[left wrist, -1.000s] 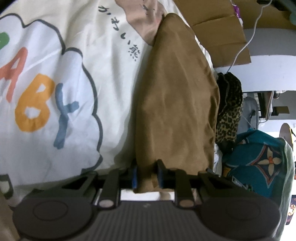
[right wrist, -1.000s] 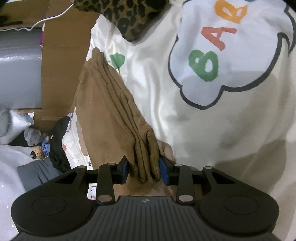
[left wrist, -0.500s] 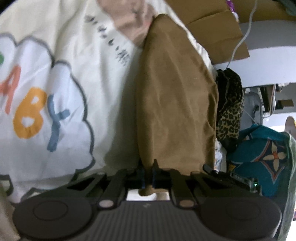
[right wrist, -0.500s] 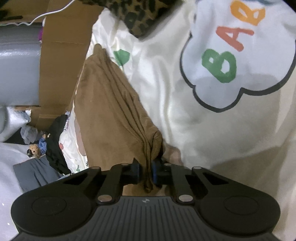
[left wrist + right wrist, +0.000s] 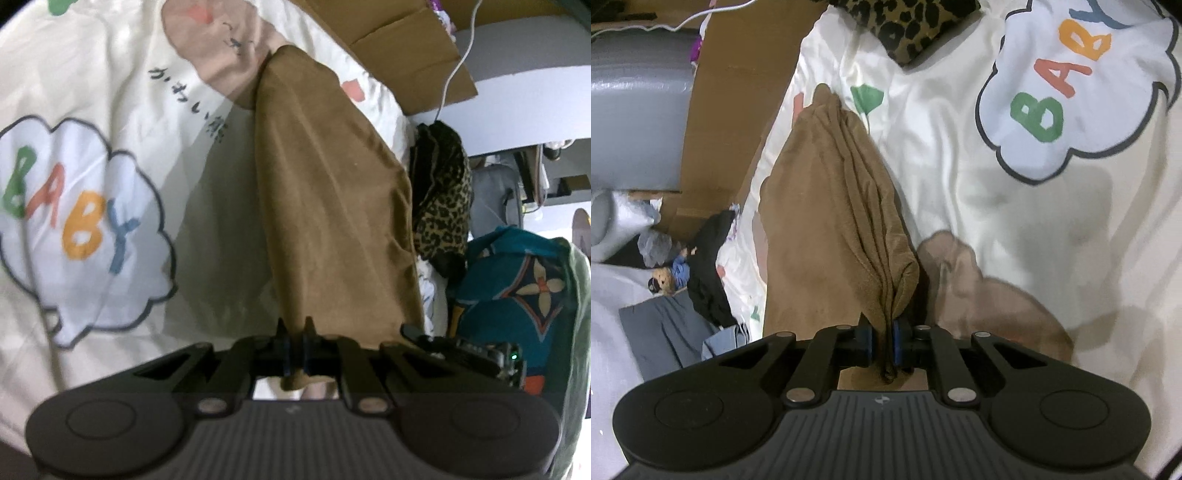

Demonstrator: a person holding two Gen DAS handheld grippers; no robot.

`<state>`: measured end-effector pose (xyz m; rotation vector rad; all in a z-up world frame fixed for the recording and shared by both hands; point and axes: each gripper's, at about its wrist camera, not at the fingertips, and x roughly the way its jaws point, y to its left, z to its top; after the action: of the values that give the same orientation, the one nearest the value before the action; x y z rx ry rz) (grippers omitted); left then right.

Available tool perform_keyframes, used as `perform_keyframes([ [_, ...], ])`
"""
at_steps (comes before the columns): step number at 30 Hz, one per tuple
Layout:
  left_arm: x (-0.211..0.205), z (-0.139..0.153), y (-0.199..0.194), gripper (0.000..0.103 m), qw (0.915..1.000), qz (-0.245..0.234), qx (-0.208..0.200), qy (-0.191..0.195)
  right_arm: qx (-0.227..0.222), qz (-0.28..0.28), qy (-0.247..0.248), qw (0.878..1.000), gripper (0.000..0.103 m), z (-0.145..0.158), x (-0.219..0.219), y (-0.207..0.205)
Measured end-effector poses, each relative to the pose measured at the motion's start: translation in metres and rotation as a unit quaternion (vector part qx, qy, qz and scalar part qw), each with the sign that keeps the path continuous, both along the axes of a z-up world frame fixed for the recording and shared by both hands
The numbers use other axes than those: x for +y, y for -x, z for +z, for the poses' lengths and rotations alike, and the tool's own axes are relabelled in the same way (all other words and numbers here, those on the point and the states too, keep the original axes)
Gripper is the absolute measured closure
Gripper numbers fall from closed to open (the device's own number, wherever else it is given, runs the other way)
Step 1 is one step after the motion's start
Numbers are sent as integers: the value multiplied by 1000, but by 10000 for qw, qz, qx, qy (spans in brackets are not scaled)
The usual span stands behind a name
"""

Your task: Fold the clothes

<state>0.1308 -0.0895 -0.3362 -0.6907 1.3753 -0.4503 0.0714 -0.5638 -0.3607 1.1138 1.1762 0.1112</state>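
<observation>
Two grippers' jaws on soft, pleated brown garment (image 5: 842, 206).

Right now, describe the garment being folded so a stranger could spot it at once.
Start at the cream bedspread printed with a BABY cloud. Along its edge lies a plain brown garment, both tongs pinching its near end. Unlike the leopard-print cloth beside it, it has no pattern.

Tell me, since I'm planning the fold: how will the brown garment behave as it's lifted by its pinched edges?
Probably floppy: the brown garment hangs in soft pleats from the right tool. Likely light, since thin pinches at the left tool carry it. It may sag between them and drag on the cream blanket.
</observation>
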Motion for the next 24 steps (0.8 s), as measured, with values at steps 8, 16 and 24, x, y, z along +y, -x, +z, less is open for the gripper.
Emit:
perform_keyframes([
  [8, 4, 6, 25, 97, 9996, -27, 217, -198, 247, 291, -16, 9993, 95, 12, 7, 22],
  [16, 16, 7, 43, 97, 9991, -23, 332, -277, 479, 784, 15, 9958, 95, 11, 25, 45],
  [24, 18, 14, 55, 96, 9981, -148, 431, -412, 545, 1113, 165, 9922, 95, 21, 38, 58],
])
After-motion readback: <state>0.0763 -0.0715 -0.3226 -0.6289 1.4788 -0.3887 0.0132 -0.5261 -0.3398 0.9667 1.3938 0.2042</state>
